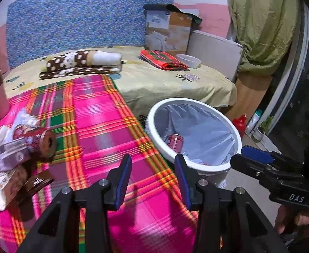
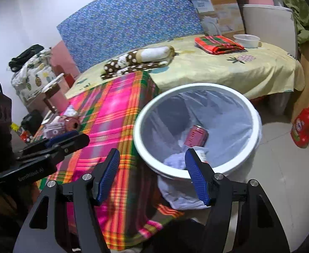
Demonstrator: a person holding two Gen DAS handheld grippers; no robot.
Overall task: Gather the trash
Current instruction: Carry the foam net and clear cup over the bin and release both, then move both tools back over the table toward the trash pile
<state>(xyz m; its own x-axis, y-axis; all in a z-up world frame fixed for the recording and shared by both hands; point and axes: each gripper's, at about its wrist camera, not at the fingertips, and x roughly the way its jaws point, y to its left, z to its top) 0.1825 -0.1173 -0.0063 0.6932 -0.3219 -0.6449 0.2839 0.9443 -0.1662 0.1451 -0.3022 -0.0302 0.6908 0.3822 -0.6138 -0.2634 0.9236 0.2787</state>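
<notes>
Left claw [image 1: 153, 181] empty, can [image 1: 37, 142] far left

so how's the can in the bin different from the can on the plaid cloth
The can in the bin lies inside the lined white bin, among white paper; the can on the plaid cloth lies on its side in a pile of wrappers. The bin can shows its silver rim, while the cloth can shows a brownish end with a hole. Both are red printed drink cans.
</notes>
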